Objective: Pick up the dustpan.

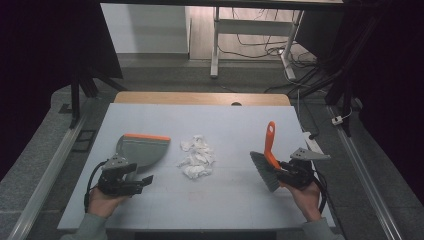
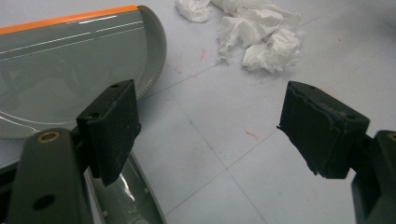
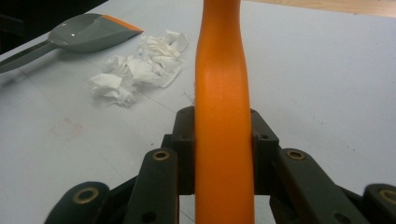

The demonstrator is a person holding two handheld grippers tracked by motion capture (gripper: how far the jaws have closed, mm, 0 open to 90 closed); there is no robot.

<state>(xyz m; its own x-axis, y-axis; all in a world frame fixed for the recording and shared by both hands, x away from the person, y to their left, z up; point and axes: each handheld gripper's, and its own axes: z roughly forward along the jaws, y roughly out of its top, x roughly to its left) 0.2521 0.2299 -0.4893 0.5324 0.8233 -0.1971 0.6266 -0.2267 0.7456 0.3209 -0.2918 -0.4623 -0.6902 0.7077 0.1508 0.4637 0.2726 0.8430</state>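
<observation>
My right tool (image 1: 286,172) is clamped on the brush (image 1: 268,159), gripping its orange handle; in the right gripper view the handle (image 3: 223,140) runs straight up between the two pads, pressed on both sides. In the high view the brush sits at the right side of the desk (image 1: 235,120), its grey bristles pointing down and to the left, the orange handle rising toward the far edge.

My left tool (image 1: 131,184) stands wide apart with nothing between its pads. In the left gripper view one pad (image 2: 112,128) hangs over the near end of the dustpan (image 2: 70,70), above its grey handle, and the other pad is over bare desk; I cannot tell whether the first one touches the handle.

The dustpan (image 1: 140,149) lies at the left, grey with an orange lip on its far edge. The crumpled paper (image 1: 197,156) lies in a heap at the middle, between dustpan and brush, well apart from both.
</observation>
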